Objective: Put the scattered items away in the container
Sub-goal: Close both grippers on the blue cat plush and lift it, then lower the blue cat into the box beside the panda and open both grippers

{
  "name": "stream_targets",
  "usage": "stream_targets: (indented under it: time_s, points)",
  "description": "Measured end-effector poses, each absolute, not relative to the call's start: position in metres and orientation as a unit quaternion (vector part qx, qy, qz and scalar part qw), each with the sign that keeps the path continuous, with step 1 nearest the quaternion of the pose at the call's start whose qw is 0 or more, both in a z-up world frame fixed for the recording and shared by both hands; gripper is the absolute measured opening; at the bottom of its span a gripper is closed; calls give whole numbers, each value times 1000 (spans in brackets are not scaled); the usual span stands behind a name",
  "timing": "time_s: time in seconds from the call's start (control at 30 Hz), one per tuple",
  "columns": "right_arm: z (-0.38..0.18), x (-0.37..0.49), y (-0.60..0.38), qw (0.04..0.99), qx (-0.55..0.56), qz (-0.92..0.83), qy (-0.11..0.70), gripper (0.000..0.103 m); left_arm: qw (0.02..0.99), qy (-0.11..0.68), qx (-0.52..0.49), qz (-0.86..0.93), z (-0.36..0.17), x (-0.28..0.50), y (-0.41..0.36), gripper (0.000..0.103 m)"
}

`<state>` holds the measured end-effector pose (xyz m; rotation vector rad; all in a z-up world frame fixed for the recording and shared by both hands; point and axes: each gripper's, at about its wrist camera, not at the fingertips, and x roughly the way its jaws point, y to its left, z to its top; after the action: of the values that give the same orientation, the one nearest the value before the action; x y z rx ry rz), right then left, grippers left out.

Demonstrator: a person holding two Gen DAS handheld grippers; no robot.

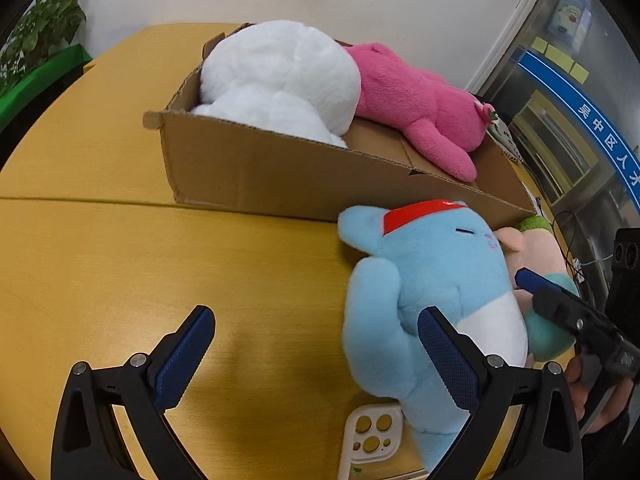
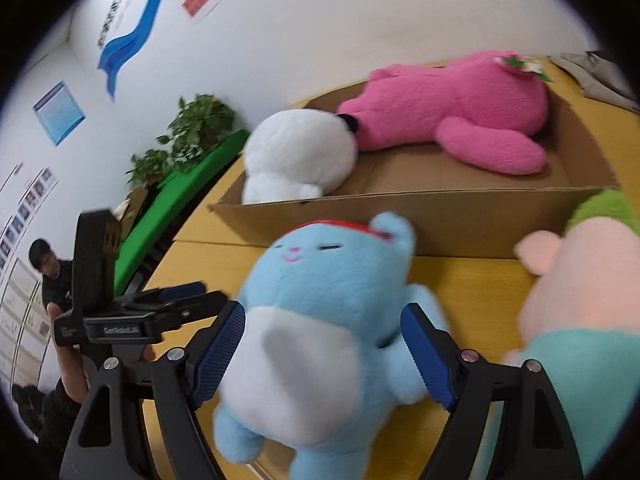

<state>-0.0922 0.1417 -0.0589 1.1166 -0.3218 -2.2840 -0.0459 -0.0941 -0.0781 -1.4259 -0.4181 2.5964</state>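
A light blue plush toy (image 1: pixel 424 292) with a red cap and white belly stands in front of the cardboard box (image 1: pixel 280 172). My right gripper (image 2: pixel 324 356) is closed around its belly (image 2: pixel 304 360), pads on both sides. My left gripper (image 1: pixel 316 356) is open and empty, left of the blue plush, over the wooden table (image 1: pixel 120 264). In the box lie a white plush (image 1: pixel 276 80) and a pink plush (image 1: pixel 424 108). They also show in the right wrist view: the white plush (image 2: pixel 300 156), the pink plush (image 2: pixel 460 120) and the box (image 2: pixel 440 216).
A pink-faced plush with green top and teal body (image 2: pixel 576 320) lies right of the blue plush. A white phone case (image 1: pixel 372 440) lies on the table near my left gripper. A plant (image 1: pixel 44 32) and green board stand at the far left. A person (image 2: pixel 52 272) is beyond the table.
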Motion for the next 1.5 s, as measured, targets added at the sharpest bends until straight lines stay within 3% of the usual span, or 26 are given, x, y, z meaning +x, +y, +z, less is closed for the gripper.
stream_targets:
  time_s: [0.07, 0.17, 0.27, 0.3, 0.43, 0.5, 0.57, 0.6, 0.67, 0.83, 1.03, 1.2, 1.37, 1.5]
  points:
    - [-61, -97, 147, 259, 429, -860, -98, 80, 78, -136, -483, 861, -85, -48, -91, 100]
    - [-69, -101, 144, 214, 443, -869, -45, 79, 99, -147, -501, 847, -97, -54, -85, 88]
    - [-72, -103, 144, 167, 447, -879, -1, 78, 88, -149, -523, 834, -109, -60, -85, 63]
    - [-74, -102, 142, 147, 448, -882, 22, 78, 88, -150, -529, 830, -112, -62, -85, 51]
    - [-78, -100, 141, 159, 459, -874, 25, 78, 101, -150, -531, 828, -113, -62, -81, 30]
    - [-79, -100, 135, 184, 470, -863, 13, 73, 98, -141, -531, 830, -111, -62, -79, 29]
    - [-83, -102, 130, 196, 484, -853, 3, 59, 102, -136, -529, 832, -109, -61, -78, 28]
    - [-86, -103, 128, 200, 489, -849, 5, 57, 104, -134, -527, 833, -108, -61, -77, 27]
    - [-93, -105, 125, 212, 497, -841, 14, 39, 108, -131, -522, 836, -104, -60, -76, 26]
    - [-103, -106, 130, 235, 508, -828, -14, 27, 106, -120, -514, 843, -93, -59, -73, 23]
    - [-89, -97, 138, 229, 480, -846, -41, 22, 124, -117, -474, 864, -57, -51, -69, 21]
    - [-38, -99, 141, 208, 418, -883, -49, 21, 138, -97, -406, 898, 7, -63, -61, 21]
    - [33, -123, 141, 188, 332, -924, -36, 21, 148, -66, -343, 925, 66, -110, -53, 21]
    - [68, -170, 135, 161, 284, -945, -24, 21, 147, -54, -334, 929, 77, -173, -52, 21]
